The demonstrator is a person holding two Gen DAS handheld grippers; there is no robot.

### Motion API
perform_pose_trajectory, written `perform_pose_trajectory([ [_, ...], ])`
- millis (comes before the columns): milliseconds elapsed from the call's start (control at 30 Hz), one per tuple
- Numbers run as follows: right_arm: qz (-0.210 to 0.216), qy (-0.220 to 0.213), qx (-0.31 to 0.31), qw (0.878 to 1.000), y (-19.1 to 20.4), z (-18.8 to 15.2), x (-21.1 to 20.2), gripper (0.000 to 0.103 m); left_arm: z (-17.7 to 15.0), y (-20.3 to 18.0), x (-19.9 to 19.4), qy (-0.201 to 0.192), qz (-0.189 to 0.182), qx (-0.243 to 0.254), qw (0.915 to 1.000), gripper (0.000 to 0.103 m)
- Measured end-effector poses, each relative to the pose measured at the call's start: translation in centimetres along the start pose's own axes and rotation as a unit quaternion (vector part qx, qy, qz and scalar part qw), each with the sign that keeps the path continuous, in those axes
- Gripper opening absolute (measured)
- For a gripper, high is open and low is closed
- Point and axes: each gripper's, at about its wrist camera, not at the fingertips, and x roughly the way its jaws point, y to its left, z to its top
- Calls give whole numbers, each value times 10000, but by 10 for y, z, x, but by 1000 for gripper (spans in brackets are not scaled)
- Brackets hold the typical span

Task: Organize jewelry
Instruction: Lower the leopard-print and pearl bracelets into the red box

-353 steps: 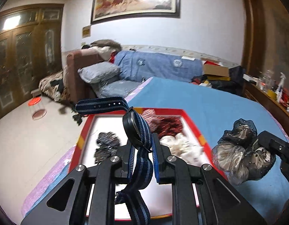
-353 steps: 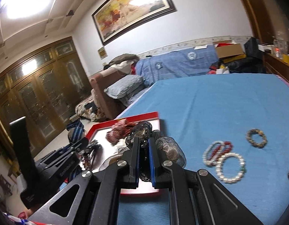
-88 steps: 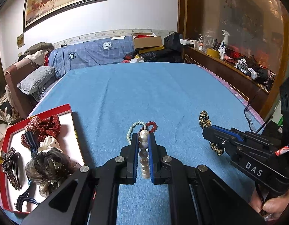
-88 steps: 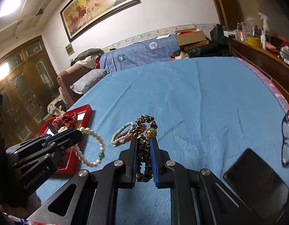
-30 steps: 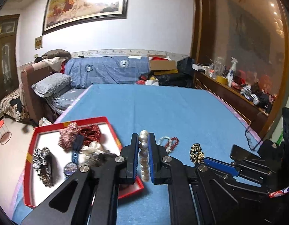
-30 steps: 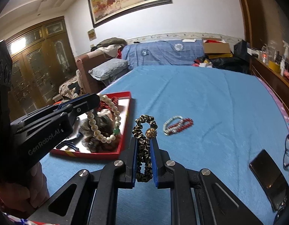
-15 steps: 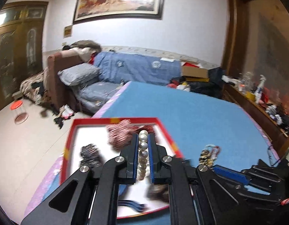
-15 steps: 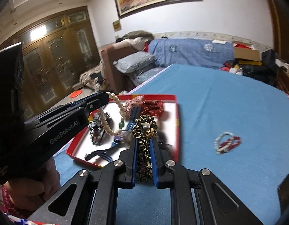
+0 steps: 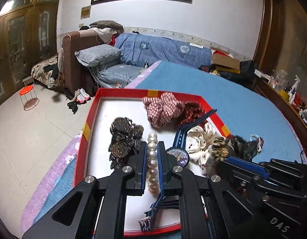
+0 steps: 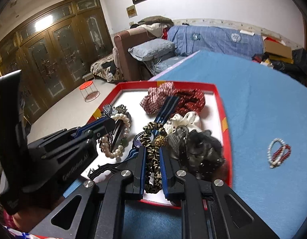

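My left gripper (image 9: 152, 146) is shut on a white pearl bracelet (image 9: 152, 159) and holds it over the red tray (image 9: 121, 92). The bracelet (image 10: 121, 137) also hangs from the left gripper in the right wrist view. My right gripper (image 10: 152, 149) is shut on a leopard-print scrunchie (image 10: 152, 159) with a gold bead, above the tray's (image 10: 221, 107) near part. The tray holds a checked scrunchie (image 9: 163, 109), a dark red scrunchie (image 10: 191, 97), a white scrunchie (image 9: 199, 139), a blue-strap watch (image 9: 178, 156), a dark hair clip (image 9: 123, 139) and a black mesh scrunchie (image 10: 201, 147).
A white and a red bead bracelet (image 10: 278, 152) lie together on the blue tablecloth (image 10: 263, 103) right of the tray. The tray sits at the table's left edge. Beyond are a sofa (image 9: 163, 47), a grey pillow (image 9: 97, 53) and a red stool (image 9: 26, 97) on the floor.
Both grippers have swung left and come lower over the tray, each still holding its piece. The tray's contents now lie right under the fingertips.
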Motion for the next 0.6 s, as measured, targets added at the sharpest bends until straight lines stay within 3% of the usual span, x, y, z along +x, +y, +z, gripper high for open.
perform_pose_trajectory([
  [200,83,83,90,9999,-7,-3,20,15,-2,-1,12,201,20,-59,9998,9],
  [600,208,163,196,9995,-15,-12,31,16,-2,-11,24,416,497,47,9979,9],
])
